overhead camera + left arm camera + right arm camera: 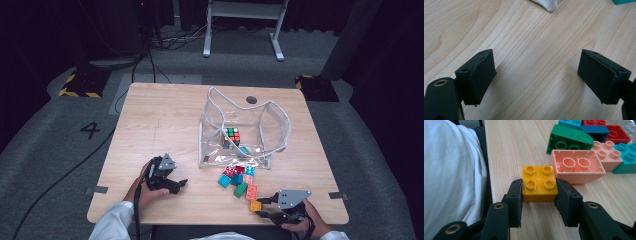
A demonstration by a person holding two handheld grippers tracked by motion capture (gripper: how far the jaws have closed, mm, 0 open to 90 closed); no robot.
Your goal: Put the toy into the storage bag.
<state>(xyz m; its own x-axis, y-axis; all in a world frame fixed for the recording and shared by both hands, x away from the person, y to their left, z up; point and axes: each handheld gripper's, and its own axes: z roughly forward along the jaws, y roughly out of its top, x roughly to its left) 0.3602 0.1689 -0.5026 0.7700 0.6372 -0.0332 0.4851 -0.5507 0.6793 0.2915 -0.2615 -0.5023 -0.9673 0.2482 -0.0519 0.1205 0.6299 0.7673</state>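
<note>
- The right gripper [539, 195] clamps an orange brick [539, 183] between its two black jaws, one jaw pressed to each side of the brick, studs facing up; the brick sits low over the wooden table [519, 150], though whether it rests on the wood cannot be told
- From the high view, that orange brick [255, 205] lies near the front edge of the table [165, 115], at the near end of a loose heap of bricks, with the right gripper [265, 206] and the hand [300, 222] behind it
- Just beyond the orange brick lies a pink brick [576, 167] tipped on its side, hollow underside showing, with a green brick [570, 141] behind it and red [617, 133] and teal [627, 157] bricks farther off
- The left gripper [536, 72] hangs over bare wood with its jaws spread wide and nothing between them; in the high view it [175, 184] sits toward the front left of the table, well apart from the bricks
- A clear plastic bag [272, 125] stands open just behind the heap, a colour-cube puzzle [233, 136] inside it
- A white sleeve [451, 182] fills the left of the right gripper view
</note>
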